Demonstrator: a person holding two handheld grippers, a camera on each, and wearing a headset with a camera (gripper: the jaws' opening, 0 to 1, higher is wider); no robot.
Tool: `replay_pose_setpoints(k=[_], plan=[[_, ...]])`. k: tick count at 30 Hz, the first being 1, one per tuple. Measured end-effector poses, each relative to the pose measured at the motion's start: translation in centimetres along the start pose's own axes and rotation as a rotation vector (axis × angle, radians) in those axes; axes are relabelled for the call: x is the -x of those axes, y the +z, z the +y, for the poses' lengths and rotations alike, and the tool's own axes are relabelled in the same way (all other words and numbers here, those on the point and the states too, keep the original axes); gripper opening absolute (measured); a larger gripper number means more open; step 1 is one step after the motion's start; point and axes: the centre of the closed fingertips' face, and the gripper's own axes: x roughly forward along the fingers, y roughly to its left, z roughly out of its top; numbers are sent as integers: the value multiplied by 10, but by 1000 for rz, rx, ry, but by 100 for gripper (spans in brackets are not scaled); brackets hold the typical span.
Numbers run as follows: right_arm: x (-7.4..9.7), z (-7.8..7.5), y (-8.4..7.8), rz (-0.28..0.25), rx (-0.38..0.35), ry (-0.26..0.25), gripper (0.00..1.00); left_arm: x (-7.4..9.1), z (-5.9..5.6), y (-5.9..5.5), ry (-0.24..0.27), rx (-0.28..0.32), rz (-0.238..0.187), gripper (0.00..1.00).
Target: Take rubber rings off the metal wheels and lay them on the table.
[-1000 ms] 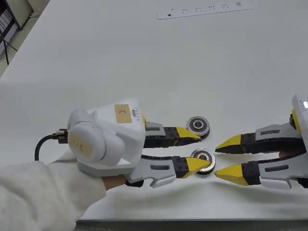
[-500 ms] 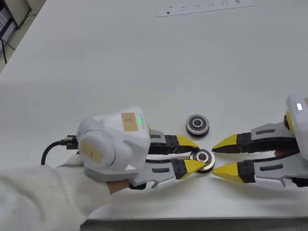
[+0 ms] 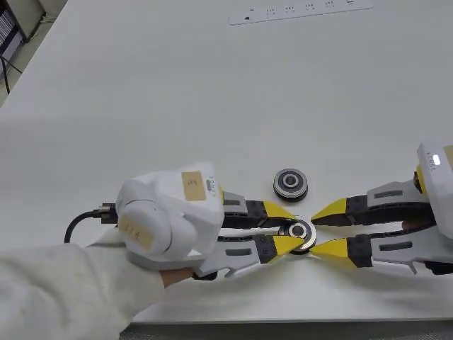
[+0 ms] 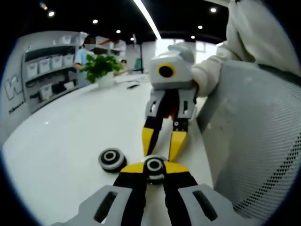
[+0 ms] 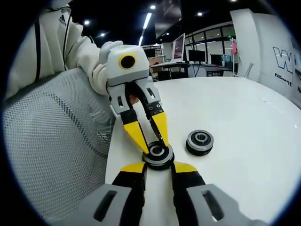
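Two small metal wheels with black rubber rings lie on the white table [image 3: 177,106]. My left gripper [image 3: 294,228] is shut on the near wheel [image 3: 299,232], one yellow tip on each side, as its own view shows [image 4: 154,168]. From the right, my right gripper [image 3: 316,230] faces it, open, its tips flanking the wheel's right edge; in the right gripper view [image 5: 159,168] the near wheel [image 5: 158,155] sits just ahead of its tips. The far wheel [image 3: 290,183] [image 4: 112,159] [image 5: 200,142] lies free just behind.
A white power strip [image 3: 301,12] lies at the table's far side. The table's front edge [image 3: 283,322] runs close below both grippers. A black cable [image 3: 78,223] trails from the left gripper. A mesh chair back [image 5: 56,141] stands beside the table.
The left gripper's jaws have closed onto the near wheel. The right gripper has moved left until its tips reach the wheel.
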Motion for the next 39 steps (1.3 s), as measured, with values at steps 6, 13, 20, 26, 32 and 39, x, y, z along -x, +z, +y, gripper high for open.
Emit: replay_pose_setpoints(k=[6,13,20,26,32,39], plan=[[0,-1,0,1,2,-3,19,1,-1,1,-1,-4,-6,14],[1,-2,-2,7,-15,-3,18,1,-2,0,3,-11,-13,14],[0,-1,-3,20,-3,-3,15,2,-3,0,4,-11,-18,14],[0,0,-3,31,17,-10,14,2,-2,0,4,-12,-18,14],[2,-3,-5,48,29,-27,3,2,-2,-1,4,-13,-21,14],[2,-2,-5,52,30,-25,3,2,-1,0,7,-8,-25,14]])
